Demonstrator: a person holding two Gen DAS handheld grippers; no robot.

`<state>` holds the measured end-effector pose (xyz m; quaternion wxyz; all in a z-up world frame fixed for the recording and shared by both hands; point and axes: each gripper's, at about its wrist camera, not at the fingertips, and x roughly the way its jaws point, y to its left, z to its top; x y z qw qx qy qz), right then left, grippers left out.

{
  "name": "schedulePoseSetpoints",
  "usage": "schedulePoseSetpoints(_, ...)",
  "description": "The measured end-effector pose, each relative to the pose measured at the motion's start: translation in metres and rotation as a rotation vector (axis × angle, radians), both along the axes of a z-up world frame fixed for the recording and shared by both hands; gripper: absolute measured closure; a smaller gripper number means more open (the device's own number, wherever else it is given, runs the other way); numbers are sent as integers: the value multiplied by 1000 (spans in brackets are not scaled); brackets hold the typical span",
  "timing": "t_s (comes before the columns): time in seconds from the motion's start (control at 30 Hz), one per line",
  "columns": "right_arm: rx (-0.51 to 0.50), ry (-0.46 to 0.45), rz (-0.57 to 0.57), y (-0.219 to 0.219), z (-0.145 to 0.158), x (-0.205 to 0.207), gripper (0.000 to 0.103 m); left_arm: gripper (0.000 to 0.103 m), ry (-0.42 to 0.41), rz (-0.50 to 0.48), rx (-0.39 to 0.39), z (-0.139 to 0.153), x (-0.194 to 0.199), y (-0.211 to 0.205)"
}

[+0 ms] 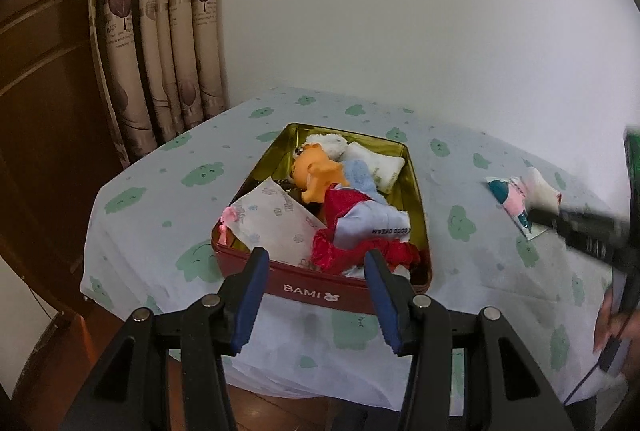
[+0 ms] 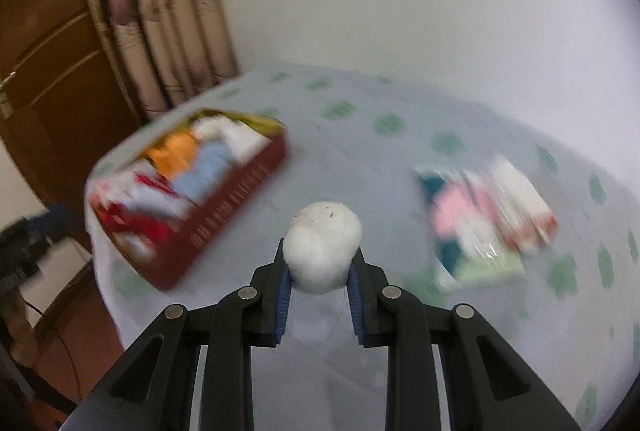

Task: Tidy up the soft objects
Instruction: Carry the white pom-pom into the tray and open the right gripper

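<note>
Left gripper (image 1: 316,263): fingers spread apart with nothing between them, hanging over the near edge of the red tin; blue pads (image 1: 250,305) face each other.
Right gripper (image 2: 319,269): clamped on a white fluffy ball (image 2: 322,245), which bulges out above the fingertips; the ball is off the cloth, held above the middle of the table. In the left wrist view this gripper shows only as a blurred dark bar at the far right (image 1: 580,227), and the ball cannot be made out there.
Curtain (image 1: 160,43): beige with leaf prints, hanging at the far left behind the table.
Table (image 1: 160,199): covered by a pale blue cloth printed with green cloud shapes.
Red tin (image 1: 320,291): left of centre on the cloth, lid off, gold inside, "BAMI" on its near wall.
Tin contents: a white printed sachet (image 1: 276,219) with a pink bow at the left, an orange plush toy (image 1: 316,175) in the middle, red and pale blue fabric (image 1: 356,227) towards the near right, and a small white pillow (image 1: 376,163) in the far right corner.
Flat packets (image 1: 520,199): teal, pink and white, lying on the cloth to the right of the tin and well apart from it; blurred in the right wrist view (image 2: 484,219).
Wall (image 1: 400,11): plain white behind the table.
</note>
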<state>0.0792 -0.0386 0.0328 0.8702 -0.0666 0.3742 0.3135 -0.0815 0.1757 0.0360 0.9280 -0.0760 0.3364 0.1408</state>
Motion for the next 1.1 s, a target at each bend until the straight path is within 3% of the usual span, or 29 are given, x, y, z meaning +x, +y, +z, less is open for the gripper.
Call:
schedulePoseSetpoints(0.17, 21, -13, 92, 61, 14, 11, 80, 52, 46, 9, -13, -8, 6, 4)
schedulePoseSetpoints(0.43, -30, -5, 212, 142, 1, 34, 79, 52, 66, 40, -38, -11, 8, 11)
schedulePoseSetpoints(0.7, -68, 73, 213, 169, -31, 62, 76, 52, 69, 61, -71, -13, 9, 20)
schedulePoseSetpoints(0.83, -99, 65, 222, 178, -39, 63, 75, 52, 84, 54, -79, -15, 10, 20)
schedulePoseSetpoints(0.93, -103, 78, 220, 179, -43, 66, 64, 52, 89, 57, -79, -16, 11, 20)
schedulePoseSetpoints(1.1, -74, 46, 178, 167, -34, 65, 32, 53, 98, 59, -88, -18, 12, 21)
